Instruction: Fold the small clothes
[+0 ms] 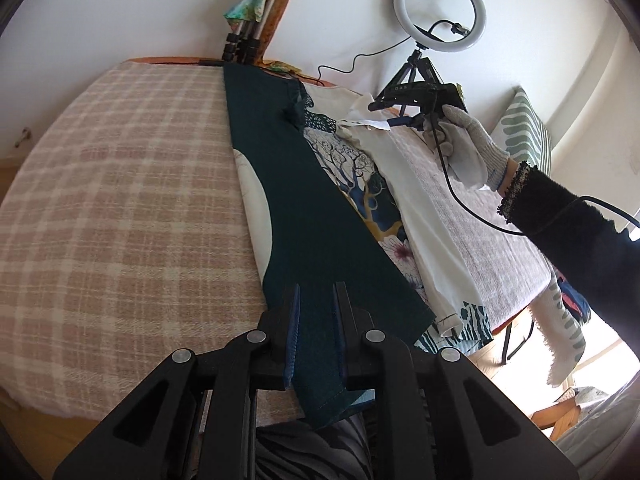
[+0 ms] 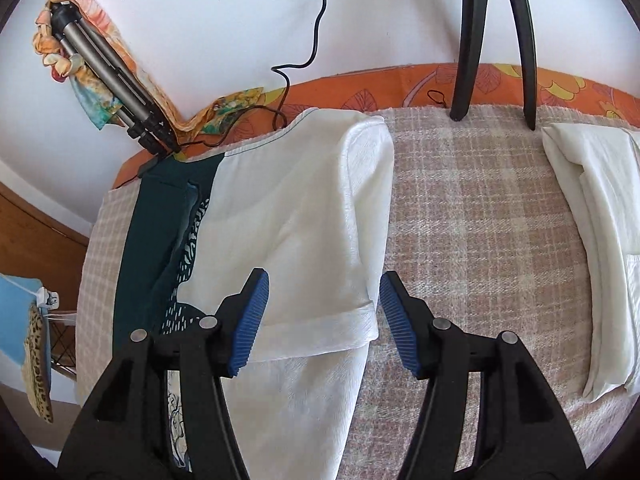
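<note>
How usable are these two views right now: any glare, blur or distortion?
Left wrist: the window at lower right is blown out, and fisheye bends the plaid blanket. Right wrist: even light, sharp white sleeve, blanket edge bowed.

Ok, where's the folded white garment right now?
In the right wrist view the folded white garment lies at the far right on the plaid blanket, beyond the right gripper, near the black tripod legs.

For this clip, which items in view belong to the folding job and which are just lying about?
Part of the job:
- printed garment, dark green panel pinched in the left claw
- its white sleeve, below the open right claw
- folded white cloth
- plaid blanket as work surface

Lying about:
- ring light
- folded tripod
- black cable
</note>
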